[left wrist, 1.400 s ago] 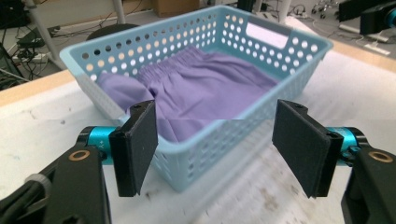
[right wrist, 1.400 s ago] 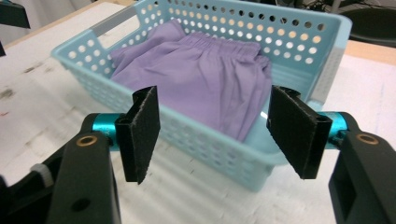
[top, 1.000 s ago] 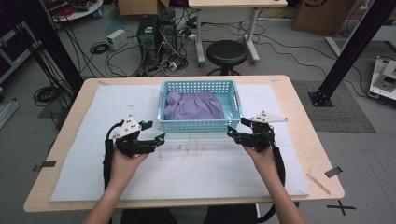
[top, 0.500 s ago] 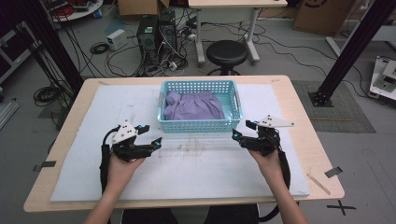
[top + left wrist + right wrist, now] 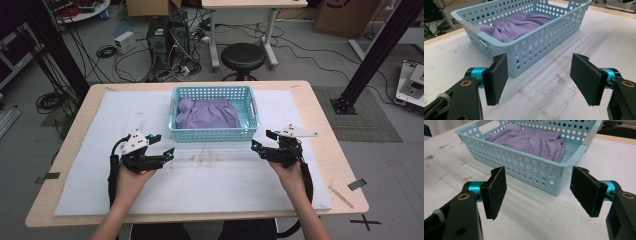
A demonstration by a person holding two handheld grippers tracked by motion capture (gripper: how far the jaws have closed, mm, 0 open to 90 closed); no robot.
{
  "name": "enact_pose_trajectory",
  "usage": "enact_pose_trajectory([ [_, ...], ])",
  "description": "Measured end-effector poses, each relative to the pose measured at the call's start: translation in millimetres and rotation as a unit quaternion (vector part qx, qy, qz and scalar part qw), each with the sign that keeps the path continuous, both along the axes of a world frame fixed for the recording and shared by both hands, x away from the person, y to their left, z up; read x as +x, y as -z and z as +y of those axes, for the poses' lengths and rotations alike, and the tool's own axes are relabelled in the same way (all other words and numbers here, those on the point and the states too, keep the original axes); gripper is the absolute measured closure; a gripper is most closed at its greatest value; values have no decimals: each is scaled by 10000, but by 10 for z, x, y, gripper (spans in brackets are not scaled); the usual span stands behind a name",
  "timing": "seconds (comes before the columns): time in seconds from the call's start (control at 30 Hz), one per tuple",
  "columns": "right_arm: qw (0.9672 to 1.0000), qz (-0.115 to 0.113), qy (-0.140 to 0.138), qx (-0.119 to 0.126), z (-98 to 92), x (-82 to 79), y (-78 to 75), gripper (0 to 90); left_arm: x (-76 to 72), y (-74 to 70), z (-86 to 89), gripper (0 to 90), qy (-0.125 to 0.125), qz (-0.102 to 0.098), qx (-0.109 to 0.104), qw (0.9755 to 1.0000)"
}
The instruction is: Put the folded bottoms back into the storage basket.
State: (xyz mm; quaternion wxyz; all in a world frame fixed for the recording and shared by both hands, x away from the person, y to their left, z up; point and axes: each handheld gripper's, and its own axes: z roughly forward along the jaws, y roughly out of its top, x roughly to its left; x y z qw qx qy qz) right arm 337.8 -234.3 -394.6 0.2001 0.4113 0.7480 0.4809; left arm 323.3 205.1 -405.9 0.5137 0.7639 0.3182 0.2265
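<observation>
I am holding both grippers, left (image 5: pixel 169 151) and right (image 5: pixel 256 146), fingers wide and empty, judging the soft, light cloth (image 5: pixel 207 113) in the basket (image 5: pixel 214 134) best pinched at a raised fold.

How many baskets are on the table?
1. The basket sits at the middle of the table's far side, with purple cloth inside it. The cloth may hide smaller things underneath.
</observation>
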Motion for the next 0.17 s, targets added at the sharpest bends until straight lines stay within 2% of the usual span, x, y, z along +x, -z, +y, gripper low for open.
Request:
enact_pose_trajectory([
  [0.17, 10000, 22, 2, -13, 3, 3, 14, 299, 17, 20, -11, 308, 2, 70, 36, 10000],
])
